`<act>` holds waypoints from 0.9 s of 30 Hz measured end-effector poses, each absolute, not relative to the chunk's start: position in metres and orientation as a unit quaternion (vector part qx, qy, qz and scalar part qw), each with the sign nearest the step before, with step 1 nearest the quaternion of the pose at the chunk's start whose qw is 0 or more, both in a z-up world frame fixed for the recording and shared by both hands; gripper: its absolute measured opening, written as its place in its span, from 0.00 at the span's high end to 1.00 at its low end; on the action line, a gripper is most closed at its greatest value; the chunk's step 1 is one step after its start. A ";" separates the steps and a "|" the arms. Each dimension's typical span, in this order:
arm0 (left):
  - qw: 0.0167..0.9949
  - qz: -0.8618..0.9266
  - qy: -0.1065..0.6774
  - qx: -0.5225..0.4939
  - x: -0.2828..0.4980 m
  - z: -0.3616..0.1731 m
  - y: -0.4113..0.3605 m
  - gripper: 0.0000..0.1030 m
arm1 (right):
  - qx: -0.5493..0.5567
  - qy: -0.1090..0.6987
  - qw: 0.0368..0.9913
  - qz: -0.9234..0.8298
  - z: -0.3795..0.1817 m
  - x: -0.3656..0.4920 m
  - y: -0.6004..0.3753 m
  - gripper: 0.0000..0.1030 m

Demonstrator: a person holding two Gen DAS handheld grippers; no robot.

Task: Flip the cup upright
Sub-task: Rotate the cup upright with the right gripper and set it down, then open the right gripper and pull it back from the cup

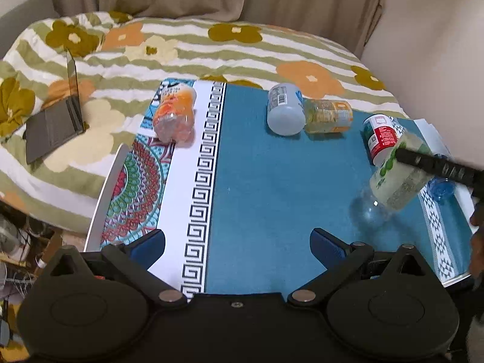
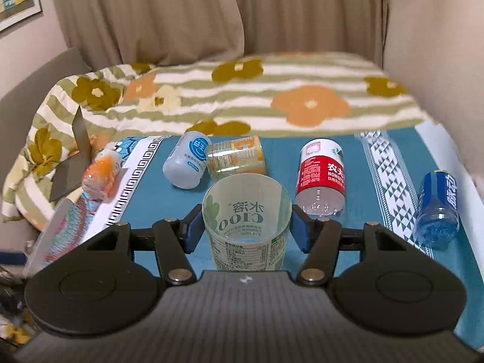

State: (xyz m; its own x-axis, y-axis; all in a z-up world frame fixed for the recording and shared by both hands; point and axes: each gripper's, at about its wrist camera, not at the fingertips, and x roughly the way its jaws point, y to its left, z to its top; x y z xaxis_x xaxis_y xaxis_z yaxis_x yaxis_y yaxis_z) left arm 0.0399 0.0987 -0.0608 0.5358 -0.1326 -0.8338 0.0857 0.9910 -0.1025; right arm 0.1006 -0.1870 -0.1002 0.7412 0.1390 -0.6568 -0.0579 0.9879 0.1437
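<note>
A clear cup with a green-and-white label (image 2: 246, 220) is held between the blue pads of my right gripper (image 2: 246, 227), its open mouth pointing away from the camera. In the left wrist view the same cup (image 1: 396, 178) hangs tilted above the blue cloth at the right, with a black finger (image 1: 435, 166) of the right gripper across it. My left gripper (image 1: 237, 246) is open and empty, low over the front of the table.
Several cut bottle cups lie on their sides on the blue cloth (image 1: 272, 166): orange (image 1: 174, 115), pale blue (image 1: 284, 109), yellow (image 1: 328, 116), red-labelled (image 2: 320, 175), dark blue (image 2: 438, 208). A laptop (image 1: 57, 118) sits on the flowered bedspread (image 1: 181, 45) behind.
</note>
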 end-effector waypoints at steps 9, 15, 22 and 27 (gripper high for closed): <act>0.887 -0.082 0.454 -0.005 0.037 -0.068 0.094 0.00 | 0.041 0.305 0.951 0.037 -0.142 0.080 -0.178 0.27; 0.885 -0.089 0.458 0.005 0.038 -0.074 0.089 0.00 | 0.029 0.281 0.959 0.035 -0.148 0.072 -0.172 0.25; 0.887 -0.093 0.451 0.008 0.036 -0.072 0.087 0.00 | 0.029 0.279 0.959 0.032 -0.149 0.068 -0.171 0.22; 0.891 -0.091 0.444 0.011 0.033 -0.069 0.084 0.00 | 0.026 0.276 0.960 0.028 -0.148 0.066 -0.170 0.02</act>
